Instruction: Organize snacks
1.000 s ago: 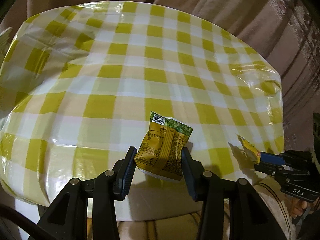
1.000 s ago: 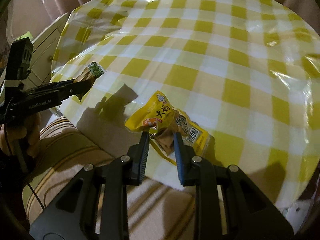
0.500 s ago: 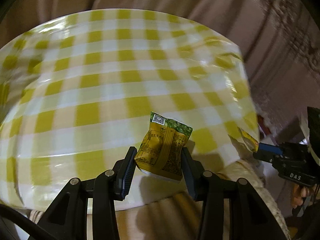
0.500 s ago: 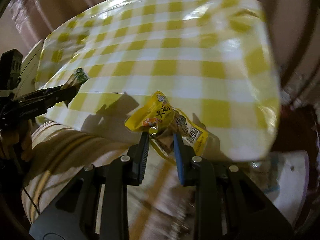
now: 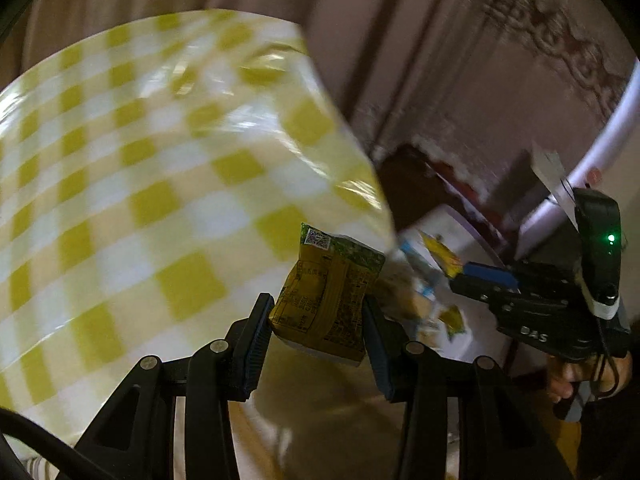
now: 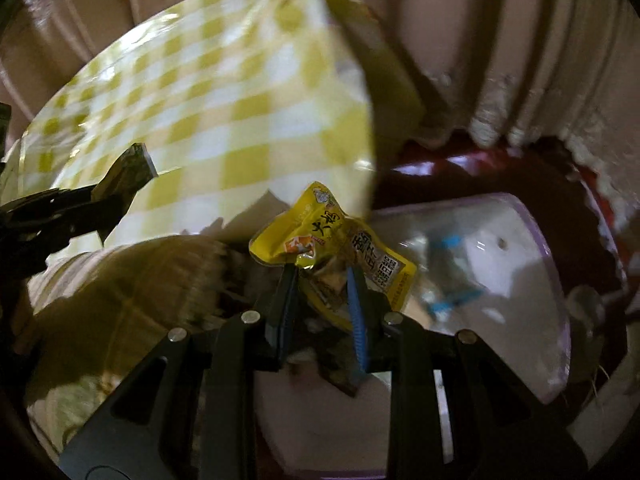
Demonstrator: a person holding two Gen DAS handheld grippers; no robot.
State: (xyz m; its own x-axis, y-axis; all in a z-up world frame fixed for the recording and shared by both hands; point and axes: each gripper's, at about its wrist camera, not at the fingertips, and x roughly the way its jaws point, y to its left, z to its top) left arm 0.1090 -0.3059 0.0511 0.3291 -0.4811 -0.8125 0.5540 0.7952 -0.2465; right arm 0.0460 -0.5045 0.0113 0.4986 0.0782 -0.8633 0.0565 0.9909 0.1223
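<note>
We hold one snack in each hand. The left gripper [image 5: 316, 340] has its jaws closed on the sides of a small yellow-and-green foil snack packet [image 5: 326, 300], which stands upright between the pads, clear of the yellow-and-white checked worktop [image 5: 160, 184]. The right gripper [image 6: 320, 304] pinches a bright yellow plastic snack pouch with printed characters [image 6: 332, 248] near its lower seam, so most of the pouch juts up and flops free above the jaws.

Both packs look light, thin and crinkly, soft enough to buckle under the pads and slick enough to slide. We judge the flat sealed edges or a grip across the body to be the safest hold, as the contents may crush if squeezed hard.

Below the right gripper lies a white plastic bin with a pale purple rim [image 6: 540, 240]; blurred wrappers seem to lie inside, though we cannot tell what they are. It looks the likely place for both packs.
</note>
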